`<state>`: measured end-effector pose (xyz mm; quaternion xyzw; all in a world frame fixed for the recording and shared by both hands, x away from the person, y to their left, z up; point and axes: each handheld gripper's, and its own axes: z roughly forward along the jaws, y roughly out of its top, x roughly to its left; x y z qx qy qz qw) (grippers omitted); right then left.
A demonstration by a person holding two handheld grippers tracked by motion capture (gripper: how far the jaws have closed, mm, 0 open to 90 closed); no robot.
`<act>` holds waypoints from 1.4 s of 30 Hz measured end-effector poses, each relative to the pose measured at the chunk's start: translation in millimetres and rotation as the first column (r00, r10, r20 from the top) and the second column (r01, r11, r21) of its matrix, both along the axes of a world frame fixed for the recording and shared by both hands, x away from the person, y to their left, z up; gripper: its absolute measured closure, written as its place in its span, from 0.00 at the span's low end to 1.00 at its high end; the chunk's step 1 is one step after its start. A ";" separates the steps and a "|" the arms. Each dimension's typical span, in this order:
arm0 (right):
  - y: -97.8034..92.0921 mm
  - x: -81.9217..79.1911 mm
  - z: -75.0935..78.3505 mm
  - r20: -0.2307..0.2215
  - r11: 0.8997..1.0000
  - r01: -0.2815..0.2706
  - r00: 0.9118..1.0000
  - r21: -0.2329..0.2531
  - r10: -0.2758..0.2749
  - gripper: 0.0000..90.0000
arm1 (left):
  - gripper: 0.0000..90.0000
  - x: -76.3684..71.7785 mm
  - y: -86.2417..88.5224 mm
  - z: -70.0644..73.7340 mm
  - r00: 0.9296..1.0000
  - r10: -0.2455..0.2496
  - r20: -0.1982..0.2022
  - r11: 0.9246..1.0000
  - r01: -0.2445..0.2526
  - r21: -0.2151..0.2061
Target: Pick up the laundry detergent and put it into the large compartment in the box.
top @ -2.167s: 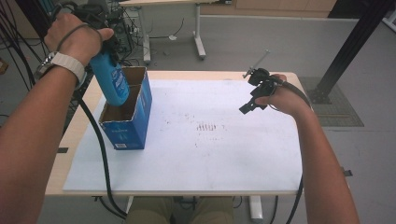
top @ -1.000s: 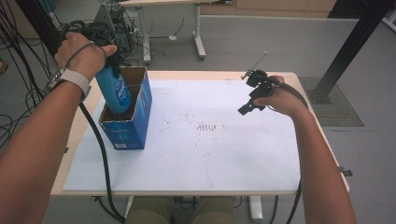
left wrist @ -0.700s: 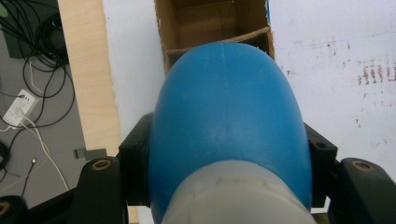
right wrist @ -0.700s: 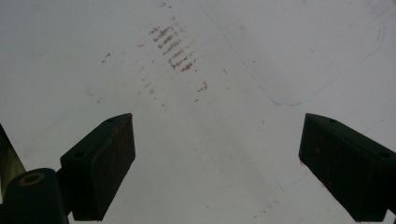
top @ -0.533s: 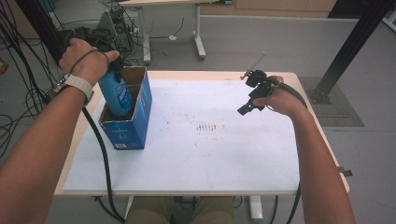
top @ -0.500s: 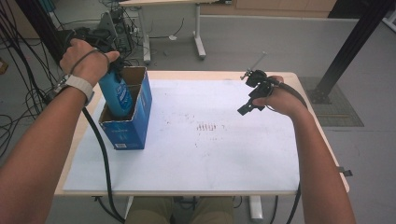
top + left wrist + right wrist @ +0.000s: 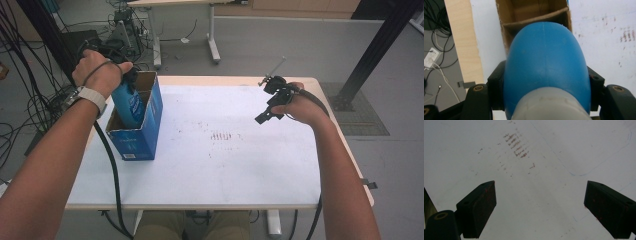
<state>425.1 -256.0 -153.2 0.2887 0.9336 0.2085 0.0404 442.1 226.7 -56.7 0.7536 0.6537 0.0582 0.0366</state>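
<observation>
While the right gripper [image 7: 540, 212] gapes empty, the left gripper's [image 7: 544, 92] jaws clamp the blue bottle [image 7: 545, 67] above the box [image 7: 145, 125].

Labels on bottle [image 7: 131, 102] and box [image 7: 140, 131] are unreadable.

bottle: blue bottle [image 7: 128, 102] with grey cap end, tilted, lower end inside the box
box: blue cardboard box [image 7: 142, 135], open top, upright, left of frame

- A white table [image 7: 200, 165] with reddish smudges [image 7: 222, 136] near its middle
- Tangled black cables [image 7: 30, 100] on the floor
- A black post [image 7: 375, 50]
</observation>
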 end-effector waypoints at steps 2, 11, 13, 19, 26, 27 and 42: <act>0.4 -0.4 -0.2 0.000 1.000 0.001 1.000 -0.001 -0.001 0.12 | 0.42 0.8 0.1 -3.4 1.000 -0.003 -0.005 1.000 0.003 -0.002; -3.5 -2.6 0.5 0.003 1.000 0.010 1.000 0.005 -0.010 0.12 | 0.42 -0.3 0.7 -18.2 1.000 -0.010 0.003 1.000 0.010 -0.002; -4.1 -2.8 0.2 0.003 1.000 0.013 1.000 0.004 -0.013 0.12 | 0.42 -0.7 0.0 -20.1 1.000 -0.013 0.007 1.000 0.013 -0.001; -4.8 -2.7 -0.7 0.000 1.000 0.015 1.000 0.005 -0.015 0.12 | 0.42 0.6 -1.7 -27.2 1.000 -0.015 0.005 1.000 0.015 0.002; -5.2 -2.4 -1.9 -0.003 1.000 0.017 1.000 0.004 -0.017 0.12 | 0.42 2.5 -1.9 -36.0 1.000 -0.016 -0.005 1.000 0.016 0.003; -5.7 -2.4 -2.2 -0.003 1.000 0.018 1.000 0.007 -0.018 0.12 | 0.42 2.8 -1.7 -37.1 1.000 -0.016 -0.008 1.000 0.016 0.004; -3.4 -1.0 -4.0 -0.007 1.000 0.014 1.000 0.005 -0.014 0.12 | 0.42 2.2 -4.2 -49.9 1.000 -0.026 -0.002 1.000 0.026 0.016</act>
